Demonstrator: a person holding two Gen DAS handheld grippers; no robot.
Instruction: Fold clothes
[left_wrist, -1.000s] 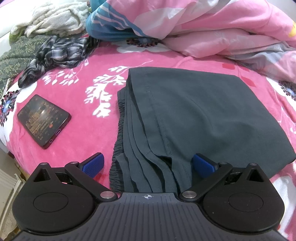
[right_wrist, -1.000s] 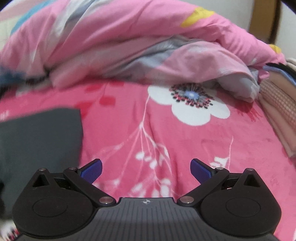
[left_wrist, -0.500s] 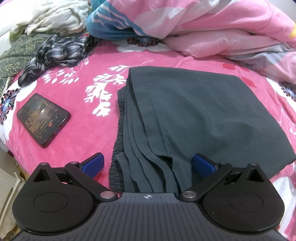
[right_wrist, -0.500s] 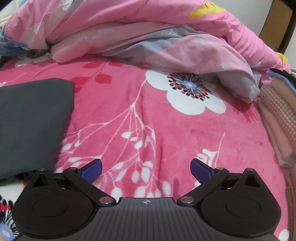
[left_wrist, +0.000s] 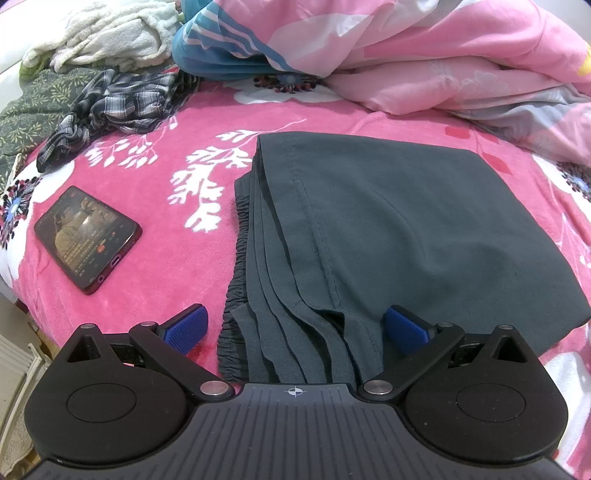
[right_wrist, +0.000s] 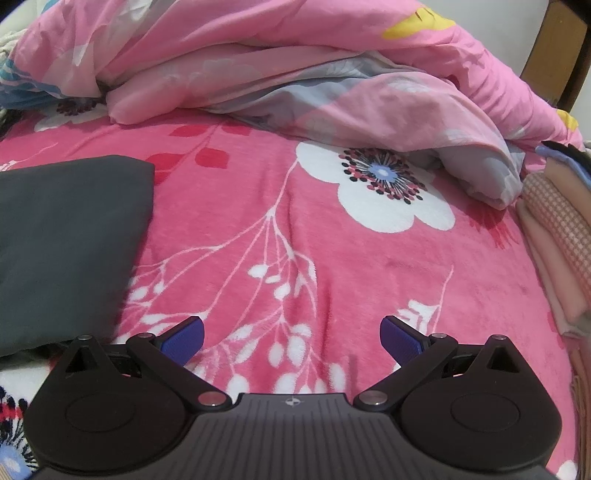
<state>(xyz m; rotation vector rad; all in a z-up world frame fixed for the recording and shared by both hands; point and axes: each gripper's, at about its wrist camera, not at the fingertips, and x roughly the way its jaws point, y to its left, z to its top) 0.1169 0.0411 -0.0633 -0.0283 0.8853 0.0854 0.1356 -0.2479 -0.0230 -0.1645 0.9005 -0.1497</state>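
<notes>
my left gripper (left_wrist: 293, 328) sits spread wide with nothing between its fingers, hovering at the near edge of the folded dark trousers (left_wrist: 388, 221), elastic waistband bunched on their left side. the trousers lie flat on the pink floral blanket (left_wrist: 166, 206); a phone (left_wrist: 86, 238) rests apart to their left. my right gripper (right_wrist: 291, 338) is just as wide, holding nothing, over bare blanket (right_wrist: 295, 240), with the trousers' corner (right_wrist: 70, 229) off to its left and a crumpled duvet (right_wrist: 295, 66) behind.
</notes>
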